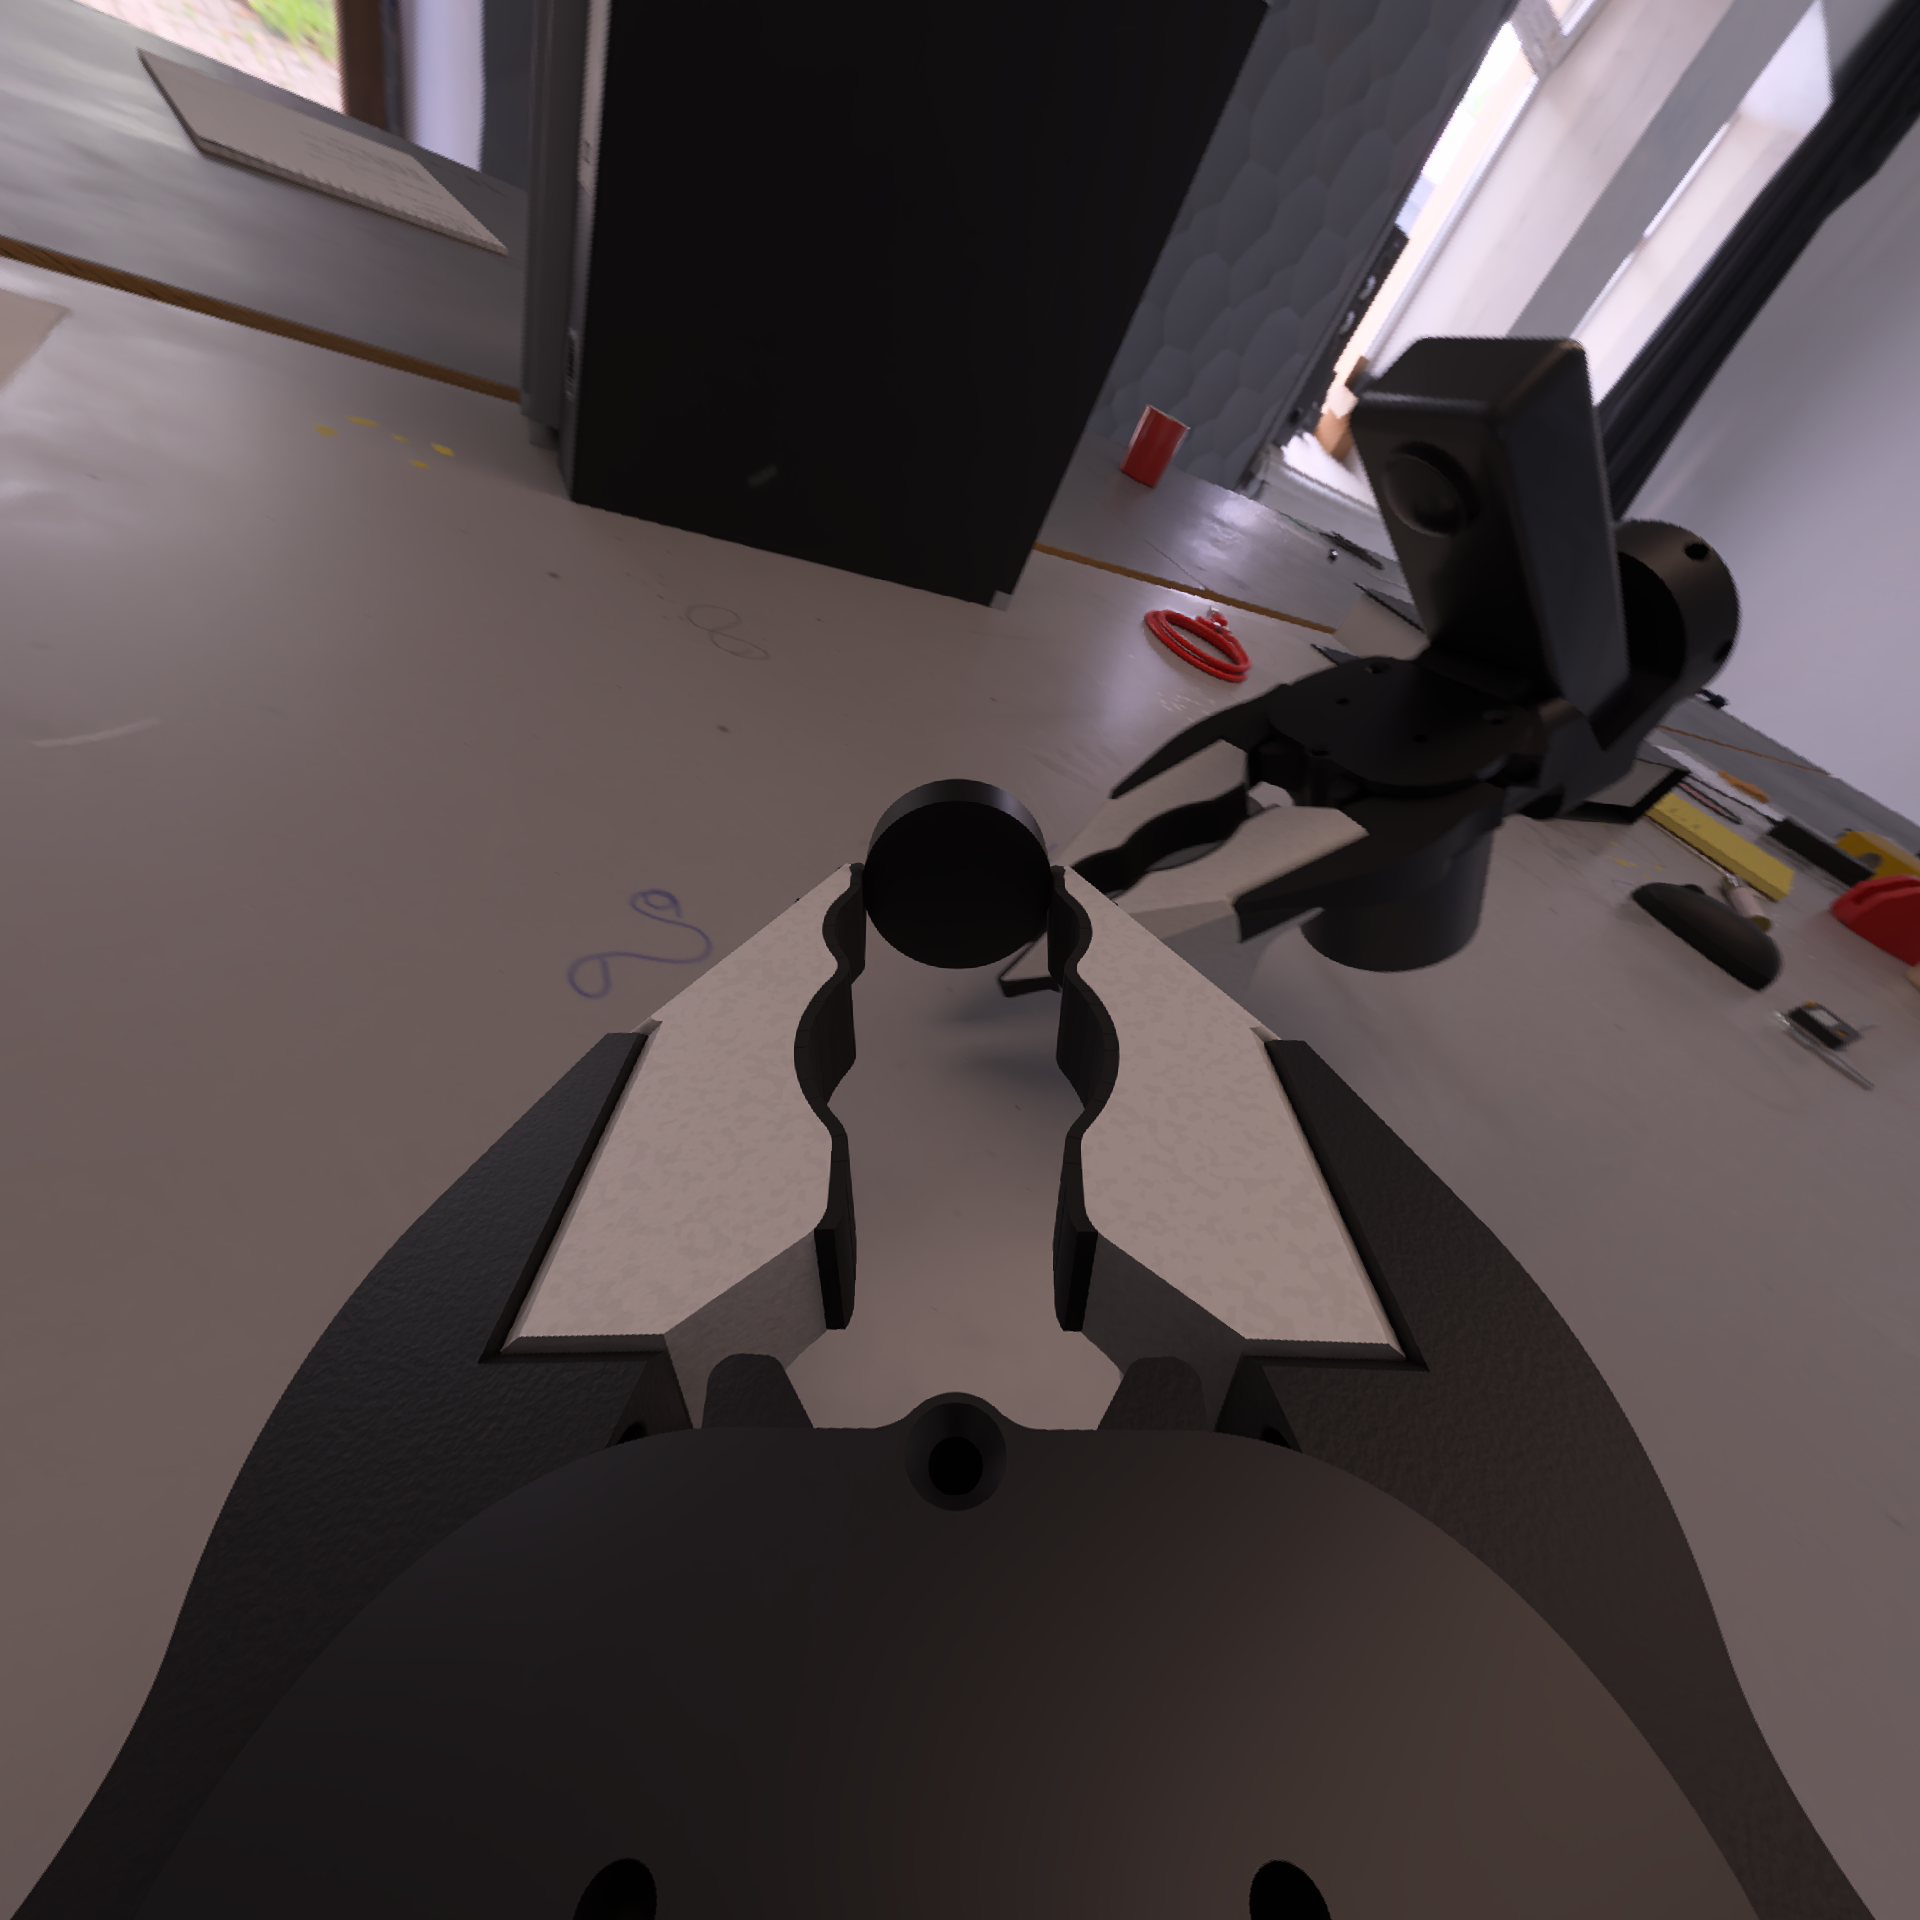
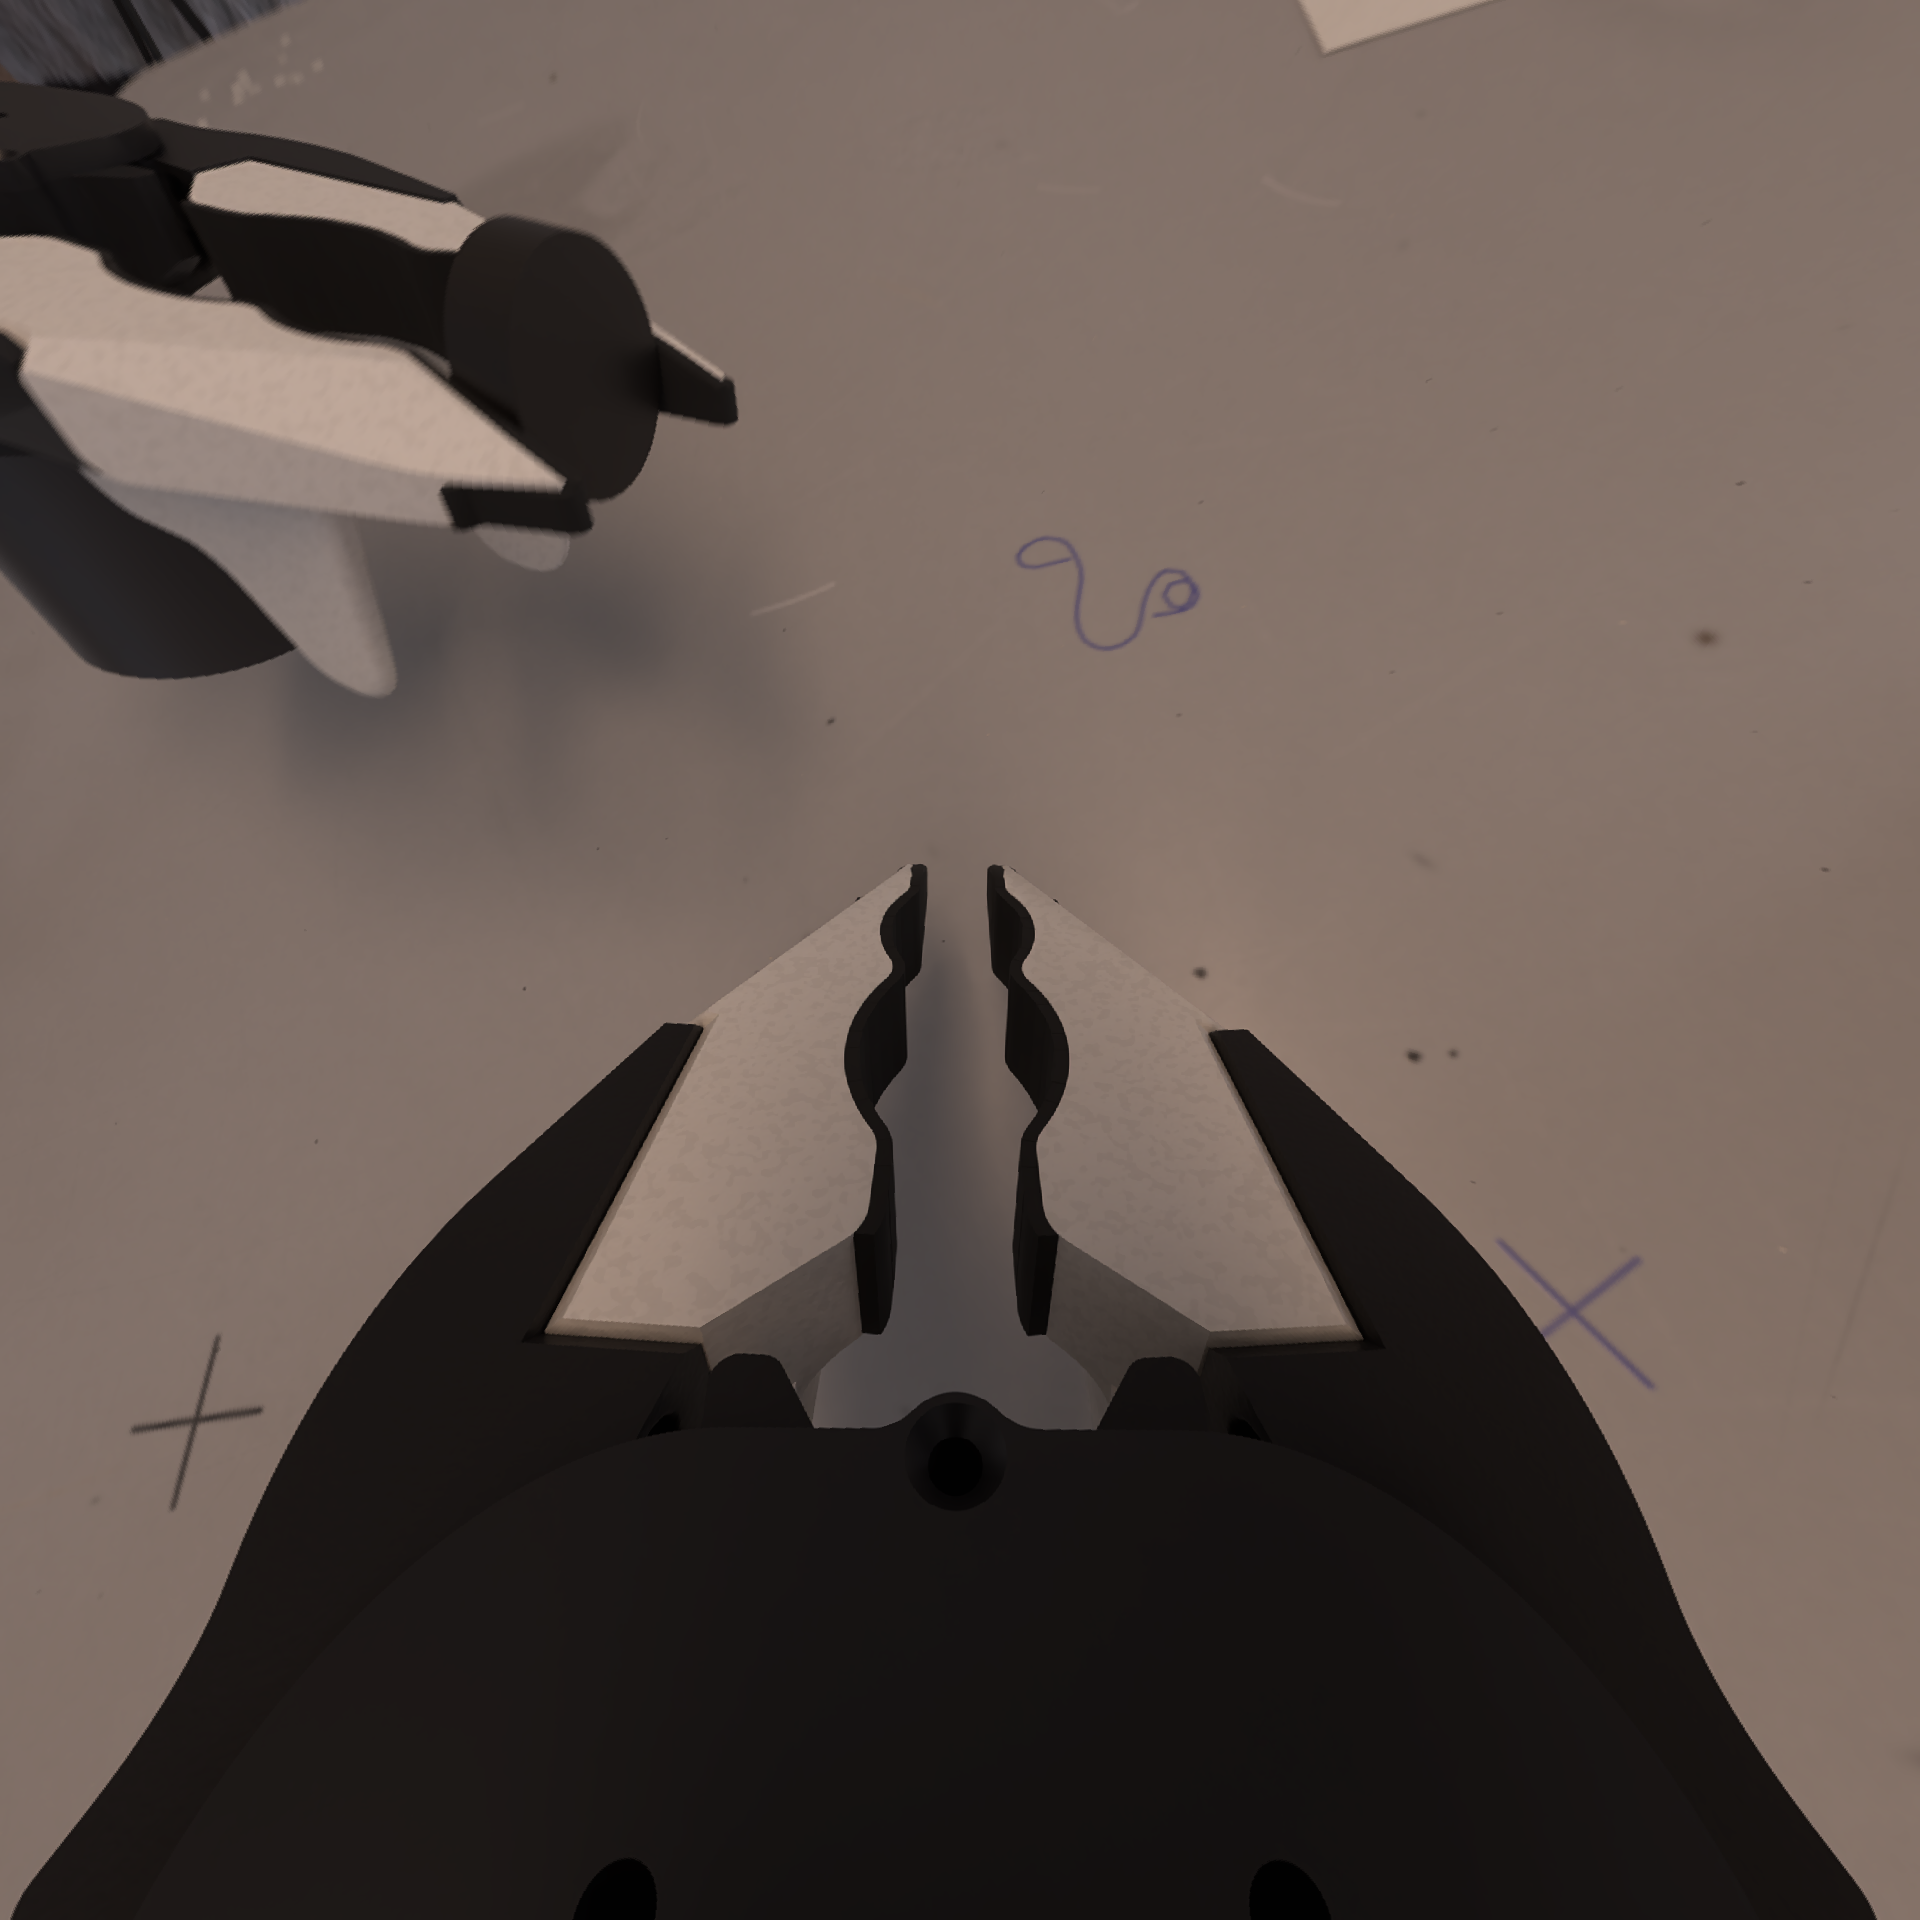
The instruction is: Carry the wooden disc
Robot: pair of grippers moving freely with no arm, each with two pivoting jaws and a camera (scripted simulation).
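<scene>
The disc point(image 1: 956, 894) looks dark, almost black, and round. It stands on edge between the fingertips of my left gripper point(image 1: 956, 878), which is shut on it and holds it above the pale table point(image 1: 364, 831). In the right wrist view the disc point(image 2: 551, 353) and the left gripper point(image 2: 639, 452) are at the upper left, with a shadow on the table below them. My right gripper point(image 2: 954, 878) is empty over the table, its jaws drawn in to a narrow gap. It also shows in the left wrist view point(image 1: 1091, 842), to the right of the disc and pointing towards it.
A tall black cabinet point(image 1: 831, 291) stands behind the table. A red cup point(image 1: 1153, 445), a red cable coil point(image 1: 1195, 644) and several tools point(image 1: 1714, 847) lie to the right. A blue scribble point(image 2: 1107, 592) and pen crosses point(image 2: 192, 1418) mark the table.
</scene>
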